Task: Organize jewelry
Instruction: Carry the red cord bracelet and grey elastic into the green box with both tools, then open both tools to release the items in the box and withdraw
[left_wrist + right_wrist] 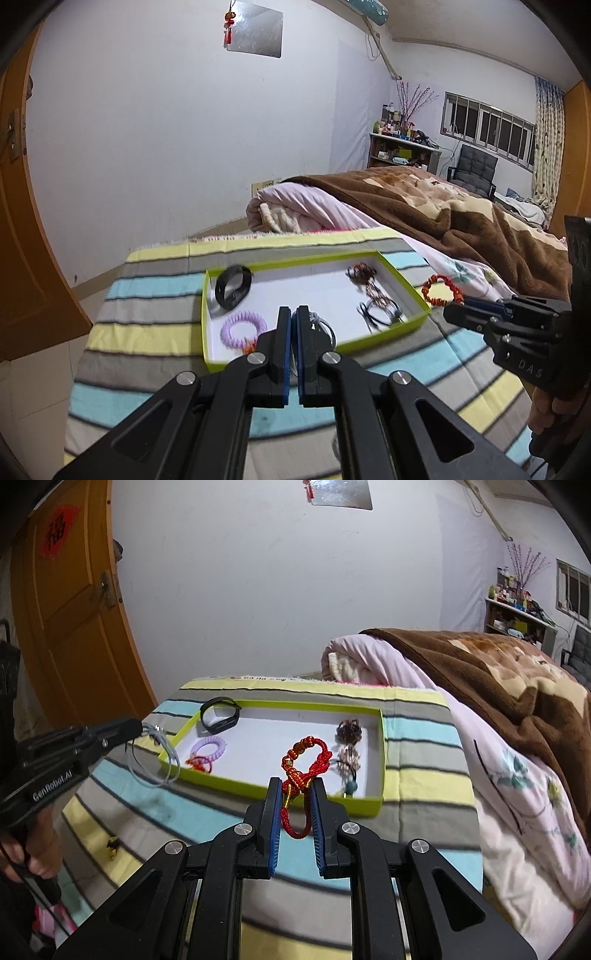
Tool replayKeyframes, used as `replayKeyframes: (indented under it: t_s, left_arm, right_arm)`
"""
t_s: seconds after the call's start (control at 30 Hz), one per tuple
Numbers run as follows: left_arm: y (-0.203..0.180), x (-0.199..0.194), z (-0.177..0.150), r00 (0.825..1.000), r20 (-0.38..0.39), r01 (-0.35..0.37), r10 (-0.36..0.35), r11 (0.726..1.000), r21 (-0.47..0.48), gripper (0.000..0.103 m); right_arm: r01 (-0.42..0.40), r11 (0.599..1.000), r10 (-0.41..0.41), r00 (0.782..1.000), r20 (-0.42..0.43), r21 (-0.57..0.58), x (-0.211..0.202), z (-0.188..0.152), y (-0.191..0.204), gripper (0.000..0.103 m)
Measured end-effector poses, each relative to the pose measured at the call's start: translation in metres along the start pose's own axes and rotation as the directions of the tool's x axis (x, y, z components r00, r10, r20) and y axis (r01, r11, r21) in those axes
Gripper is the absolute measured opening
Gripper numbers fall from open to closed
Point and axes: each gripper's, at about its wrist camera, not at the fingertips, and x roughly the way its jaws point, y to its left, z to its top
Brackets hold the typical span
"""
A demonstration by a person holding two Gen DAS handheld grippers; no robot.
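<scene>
so both your grippers are loaded right now. your left gripper (292, 314) has its jaws pressed almost flat together on a thin grey cord loop (155, 755), and from the right wrist view you can see that loop dangling off the tip over the near left corner of the tray (258, 703), some of it hanging outside the green rim. your right gripper (295, 786) is pinching a red braided bracelet (301, 764) with gold bits, jaws only partly closed around it, the loop sticking up past the fingertips and a bit of it sagging down between the blue pads (275, 834). in the left wrist view that same bracelet shows as a red ring at the tip of the right gripper, just off the right side of the tray and above the pale floral sheet (465, 273).

the tray itself sits on the striped blanket (147, 295), white inside with a lime green wall. already lying in it: a black band (233, 291) leaning at the far left corner, a purple spiral hair tie (242, 328) in the near left with a small red ring (199, 763) touching it, a brown beaded piece (360, 275) toward the far right, and a black cord with a teal bead (349, 786) near the right front corner.

there's also a small dark and gold thing (112, 845) on the blanket outside the tray, too blurry to tell what it is
</scene>
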Motion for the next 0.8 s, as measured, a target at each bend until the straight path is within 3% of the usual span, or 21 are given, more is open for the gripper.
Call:
replayKeyframes:
  t_s: [0.4,0.8]
  left_arm:
    - [0.007,0.059,0.025,1.0,-0.01,-0.016,0.017,1.0,0.015,0.003]
    - [0.025,0.125,0.019,0.992,-0.115,-0.058,0.058,0.998,0.002,0.002]
  right_arm:
    - [0.0,1.0,0.0,0.999,-0.042,-0.014,0.063,0.029,-0.02,0.015]
    - [-0.033,0.999,0.034,0.991,-0.129,0.008,0.133,0.045,-0.034,0.015]
